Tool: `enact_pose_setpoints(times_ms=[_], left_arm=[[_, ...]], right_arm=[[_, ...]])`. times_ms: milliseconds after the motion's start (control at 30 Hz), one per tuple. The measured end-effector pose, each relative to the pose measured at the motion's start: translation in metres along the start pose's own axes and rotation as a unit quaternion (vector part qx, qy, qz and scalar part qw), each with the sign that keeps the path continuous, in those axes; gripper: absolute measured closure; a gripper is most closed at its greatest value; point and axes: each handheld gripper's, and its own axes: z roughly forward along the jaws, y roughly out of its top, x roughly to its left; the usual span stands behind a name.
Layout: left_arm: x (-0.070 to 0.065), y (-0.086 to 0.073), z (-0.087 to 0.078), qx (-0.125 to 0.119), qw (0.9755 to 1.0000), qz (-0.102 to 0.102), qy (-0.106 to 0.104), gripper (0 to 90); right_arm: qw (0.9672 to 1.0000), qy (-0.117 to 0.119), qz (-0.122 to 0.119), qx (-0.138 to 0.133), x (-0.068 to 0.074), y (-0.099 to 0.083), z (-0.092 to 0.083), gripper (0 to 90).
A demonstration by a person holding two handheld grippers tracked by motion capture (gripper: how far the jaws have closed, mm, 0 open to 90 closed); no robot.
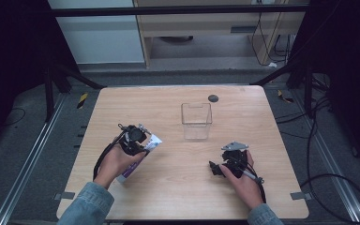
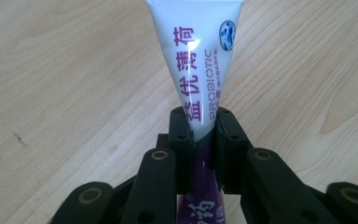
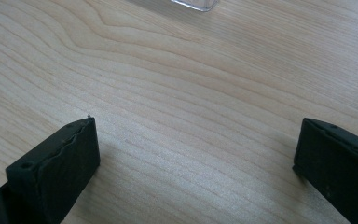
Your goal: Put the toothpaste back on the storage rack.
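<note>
A white and purple toothpaste tube (image 2: 198, 56) with purple lettering lies on the wooden table (image 1: 178, 187) at the left. My left gripper (image 2: 200, 123) is shut on the tube's middle, its flat crimped end pointing away from the jaws. In the high view the tube (image 1: 153, 142) sticks out beyond the left gripper (image 1: 136, 140). My right gripper (image 3: 196, 154) is open low over bare wood, nothing between its jaws. From above, the right gripper (image 1: 215, 168) sits at the table's right front.
A clear plastic box (image 1: 196, 120) stands upright past the table's middle, its corner (image 3: 193, 4) at the top of the right gripper view. A small dark disc (image 1: 213, 98) lies near the far edge. Cables trail on the floor at the right.
</note>
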Motion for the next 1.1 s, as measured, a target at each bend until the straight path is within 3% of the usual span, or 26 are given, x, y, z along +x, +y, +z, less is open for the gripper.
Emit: enact_pose_setpoints(times_ms=[133,400,600,900,1100], left_arm=[[-0.004,0.006,-0.013,-0.022,0.9997,0.007,-0.001,78.7],[-0.005,0.014,-0.03,-0.041,0.9991,0.013,0.008,78.9],[-0.006,0.018,-0.033,-0.072,0.9974,0.005,0.01,78.8],[0.0,0.016,-0.034,-0.082,0.9966,-0.001,0.007,78.8],[-0.001,0.019,-0.042,-0.103,0.9946,-0.001,0.007,78.8]], right_arm=[[1.0,0.001,0.002,0.001,0.0,0.0,0.0,0.4],[1.0,0.0,0.0,0.0,0.0,0.0,0.0,0.4],[1.0,0.001,0.005,0.0,0.001,0.001,0.0,0.4],[1.0,0.001,0.005,0.0,0.001,0.001,0.0,0.4],[1.0,0.0,0.004,0.0,0.001,0.001,0.0,0.4]])
